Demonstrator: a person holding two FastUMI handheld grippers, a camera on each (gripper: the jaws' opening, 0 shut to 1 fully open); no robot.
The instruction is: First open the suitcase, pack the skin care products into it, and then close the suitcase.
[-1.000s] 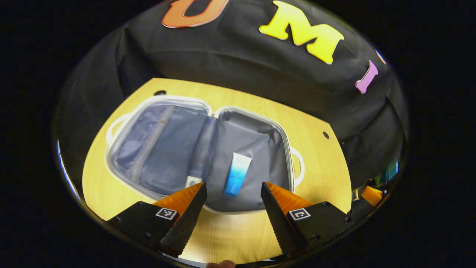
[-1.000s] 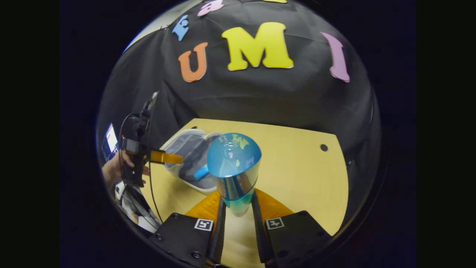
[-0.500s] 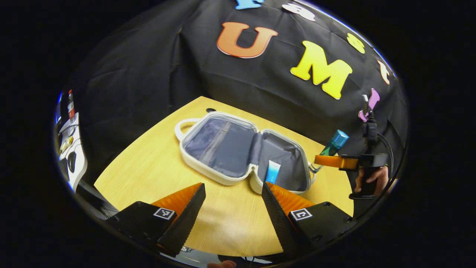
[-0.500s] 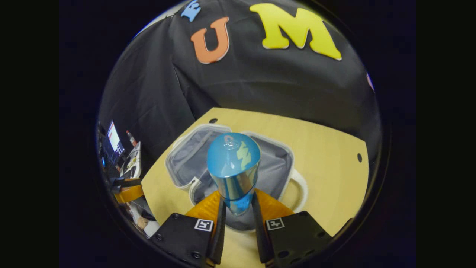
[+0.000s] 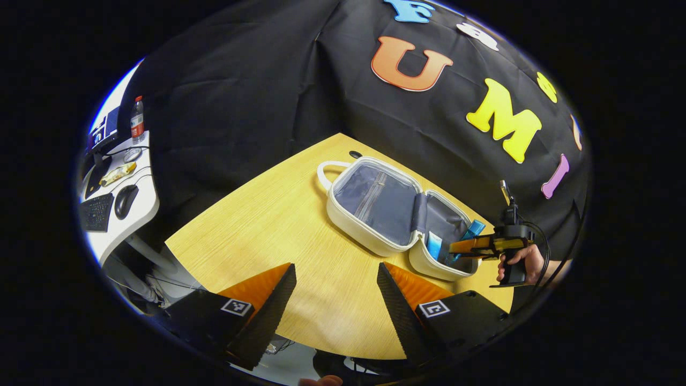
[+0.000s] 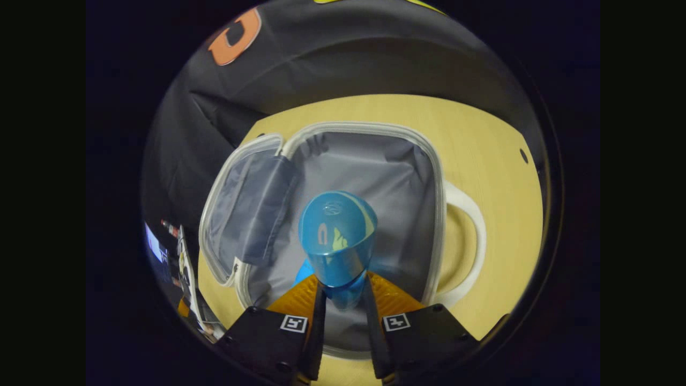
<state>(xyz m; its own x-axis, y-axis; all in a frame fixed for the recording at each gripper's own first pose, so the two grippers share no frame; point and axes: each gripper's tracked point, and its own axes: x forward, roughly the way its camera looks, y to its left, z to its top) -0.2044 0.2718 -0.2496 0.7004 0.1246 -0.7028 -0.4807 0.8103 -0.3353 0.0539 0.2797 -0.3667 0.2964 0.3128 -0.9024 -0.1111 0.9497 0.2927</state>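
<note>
You are midway through the packing step: the suitcase [image 6: 437, 177] lies open flat on the wooden table [image 5: 278, 225], and your right gripper [image 6: 343, 300] hangs directly above its grey-lined right half. Both of its fingers press on the lower body of a blue bottle [image 6: 337, 241], whose rounded cap points away from the camera toward the lining. In the left gripper view the same bottle [image 5: 472, 229] shows angled down into that half, just beside the blue-and-white tube [image 5: 433, 245] already lying inside against the near wall.

Your left gripper [image 5: 336, 300] waits with its fingers spread wide and nothing between them, over the table's near edge, well apart from the suitcase.

The next move, as I judge it, is to lower the bottle until it rests on the lining beside the tube, then let the right fingers part. Keep it off the tube and inside the white rim, or the lid half with the zipped pocket [image 5: 375, 195] may not close flush. Whether more products wait outside the suitcase cannot be told. Closing has yet to come.
</note>
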